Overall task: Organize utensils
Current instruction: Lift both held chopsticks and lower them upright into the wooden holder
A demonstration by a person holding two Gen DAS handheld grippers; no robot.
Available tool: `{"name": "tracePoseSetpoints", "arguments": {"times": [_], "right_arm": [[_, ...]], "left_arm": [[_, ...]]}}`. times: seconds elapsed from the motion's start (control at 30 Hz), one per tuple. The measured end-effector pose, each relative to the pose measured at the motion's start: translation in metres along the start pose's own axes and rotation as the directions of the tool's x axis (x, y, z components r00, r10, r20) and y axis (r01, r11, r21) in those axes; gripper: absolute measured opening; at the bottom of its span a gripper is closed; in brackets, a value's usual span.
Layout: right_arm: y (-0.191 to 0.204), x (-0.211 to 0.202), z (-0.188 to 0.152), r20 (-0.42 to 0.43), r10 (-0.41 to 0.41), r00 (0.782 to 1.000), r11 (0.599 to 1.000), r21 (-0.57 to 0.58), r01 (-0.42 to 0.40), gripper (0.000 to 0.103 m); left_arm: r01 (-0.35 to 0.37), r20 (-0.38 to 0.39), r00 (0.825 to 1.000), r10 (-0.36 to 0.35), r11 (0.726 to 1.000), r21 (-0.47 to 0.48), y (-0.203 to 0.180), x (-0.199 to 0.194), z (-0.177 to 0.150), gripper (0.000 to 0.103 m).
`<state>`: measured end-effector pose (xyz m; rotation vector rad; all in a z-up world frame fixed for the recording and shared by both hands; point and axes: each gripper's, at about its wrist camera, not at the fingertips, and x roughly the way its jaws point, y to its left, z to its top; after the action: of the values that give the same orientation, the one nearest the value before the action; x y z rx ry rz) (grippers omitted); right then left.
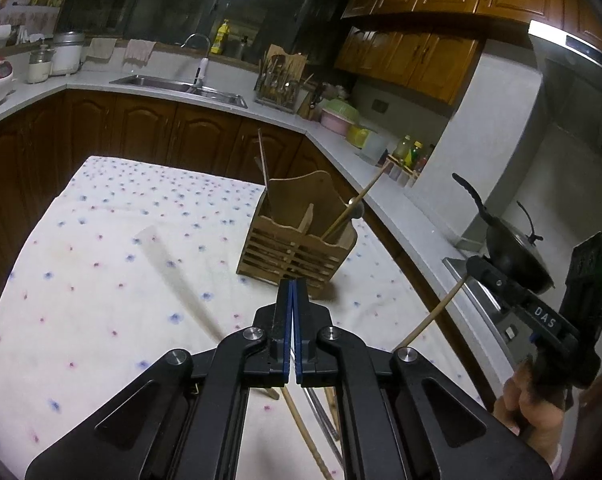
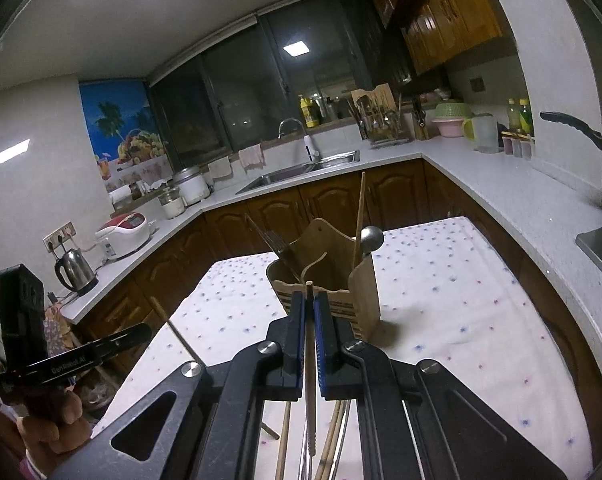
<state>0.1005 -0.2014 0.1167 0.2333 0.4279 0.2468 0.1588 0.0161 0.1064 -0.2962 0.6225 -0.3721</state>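
A slatted wooden utensil holder (image 1: 297,240) (image 2: 341,300) stands on the floral cloth. It holds a fork (image 2: 277,248), an upright chopstick (image 2: 360,216) and a metal ball-ended utensil (image 2: 372,239). My right gripper (image 2: 310,298) (image 1: 471,270) is shut on a wooden chopstick (image 2: 310,360) (image 1: 433,314) that runs along its fingers, just short of the holder. My left gripper (image 1: 292,286) (image 2: 145,330) is shut, and no object shows between its pads. A thin stick (image 2: 173,328) crosses near its tip; I cannot tell if it touches. Several loose chopsticks (image 2: 333,440) (image 1: 301,432) lie on the cloth beneath the grippers.
The cloth-covered table (image 1: 101,240) sits inside an L-shaped counter with a sink (image 1: 181,84). A black wok (image 1: 513,256) rests on the stove at the right. A kettle (image 2: 75,272) and a rice cooker (image 2: 123,230) stand at the left. A person's hand (image 1: 533,404) grips the right tool.
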Motion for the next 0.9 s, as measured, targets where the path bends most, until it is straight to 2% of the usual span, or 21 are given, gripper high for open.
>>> {"name": "tracePoseSetpoints", "arguments": {"times": [0.17,0.3,0.4,0.47,0.6,0.7,0.77,0.83,0.87,0.9], "right_arm": [[0.001,0.0,0.002,0.005,-0.002,1.0,1.0,-0.002,0.003,0.005],[0.002,-0.001,0.004,0.01,0.003,1.0,1.0,0.002,-0.003,0.005],[0.002,-0.004,0.007,0.019,0.012,1.0,1.0,0.008,-0.013,0.005],[0.001,-0.008,0.007,0.028,0.021,0.999,1.0,0.01,-0.021,0.005],[0.002,-0.012,0.009,0.04,0.043,0.998,0.999,0.009,-0.043,0.005],[0.003,-0.013,0.009,0.044,0.056,0.997,0.998,0.009,-0.056,0.005],[0.003,-0.013,0.01,0.041,0.06,0.997,0.998,0.008,-0.06,0.005],[0.001,-0.013,0.01,0.04,0.06,0.997,0.998,0.01,-0.061,0.005],[0.0,-0.013,0.01,0.041,0.059,0.997,0.998,0.011,-0.059,0.005],[0.0,-0.014,0.01,0.041,0.058,0.998,0.998,0.012,-0.058,0.005]], "left_arm": [[-0.041,-0.036,0.999,0.04,0.998,-0.042,0.018,0.011,-0.003,0.0],[-0.097,-0.114,0.99,0.082,0.986,-0.133,0.049,0.033,-0.009,0.003],[-0.177,-0.183,0.973,0.142,0.965,-0.191,0.082,0.055,-0.019,0.034],[-0.241,-0.226,0.955,0.192,0.947,-0.211,0.103,0.073,-0.023,0.038],[-0.342,-0.317,0.911,0.263,0.911,-0.229,0.138,0.117,-0.028,0.038],[-0.408,-0.373,0.872,0.316,0.891,-0.2,0.153,0.148,-0.028,0.038],[-0.432,-0.386,0.856,0.343,0.886,-0.169,0.155,0.161,-0.028,0.036],[-0.459,-0.368,0.841,0.396,0.883,-0.099,0.149,0.172,-0.024,0.035],[-0.469,-0.359,0.835,0.417,0.88,-0.068,0.146,0.177,-0.023,0.029],[-0.477,-0.351,0.827,0.438,0.878,-0.03,0.144,0.183,-0.022,0.018]]}}
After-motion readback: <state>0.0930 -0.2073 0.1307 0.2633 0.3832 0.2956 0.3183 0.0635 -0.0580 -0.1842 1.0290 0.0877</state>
